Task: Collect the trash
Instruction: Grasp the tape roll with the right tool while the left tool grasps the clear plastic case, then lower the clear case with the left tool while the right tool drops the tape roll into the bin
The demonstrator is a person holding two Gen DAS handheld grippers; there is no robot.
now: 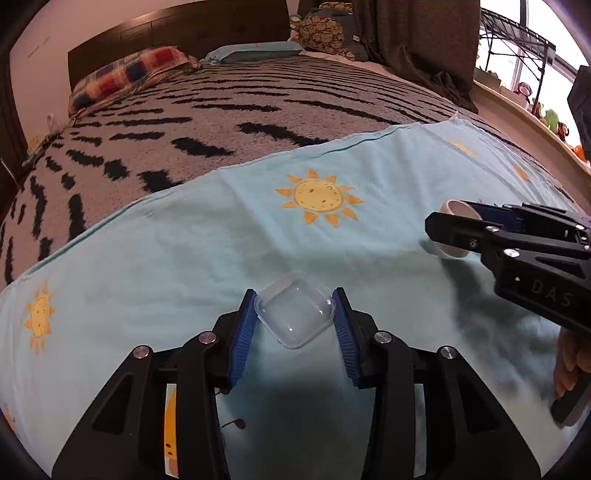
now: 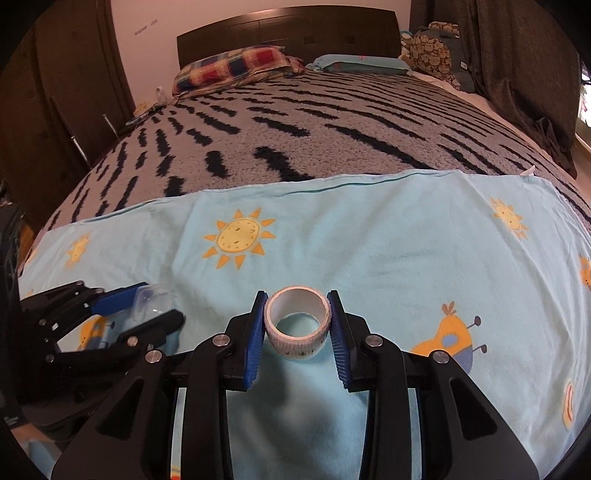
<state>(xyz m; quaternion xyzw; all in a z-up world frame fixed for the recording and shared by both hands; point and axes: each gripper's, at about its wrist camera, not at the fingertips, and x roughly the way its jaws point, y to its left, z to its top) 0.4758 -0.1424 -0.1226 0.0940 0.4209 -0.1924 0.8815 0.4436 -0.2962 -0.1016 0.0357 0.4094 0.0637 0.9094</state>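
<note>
A bed fills both views, covered by a grey blanket (image 2: 295, 122) with black dashes. Over its near end lies a light blue sheet (image 2: 388, 240) printed with yellow suns and orange birds.

In the left wrist view, the left gripper (image 1: 295, 314) has its blue-padded fingers (image 1: 243, 332) pinching a clear plastic container (image 1: 295, 314), small and square with rounded corners. The container sits tilted, one corner towards the camera, each pad touching one side of it. Whether it rests on the sheet or is lifted just above it cannot be told. The right wrist view shows the same gripper (image 2: 151, 306) from the side at the left edge, the container (image 2: 153, 304) between its fingers.

In the right wrist view, the right gripper (image 2: 297, 321) has its fingers (image 2: 255, 339) closed against a tape roll (image 2: 297, 321), white inside with a pale patterned outer face. The roll stands tilted, its open hole facing up and towards the camera. From the left wrist view the roll (image 1: 452, 221) is partly hidden behind the right gripper (image 1: 458, 225), low over the sheet.

At the far end of the bed lie a plaid pillow (image 2: 232, 66) and a blue pillow (image 2: 362, 62) against a dark headboard (image 2: 288, 33).
</note>
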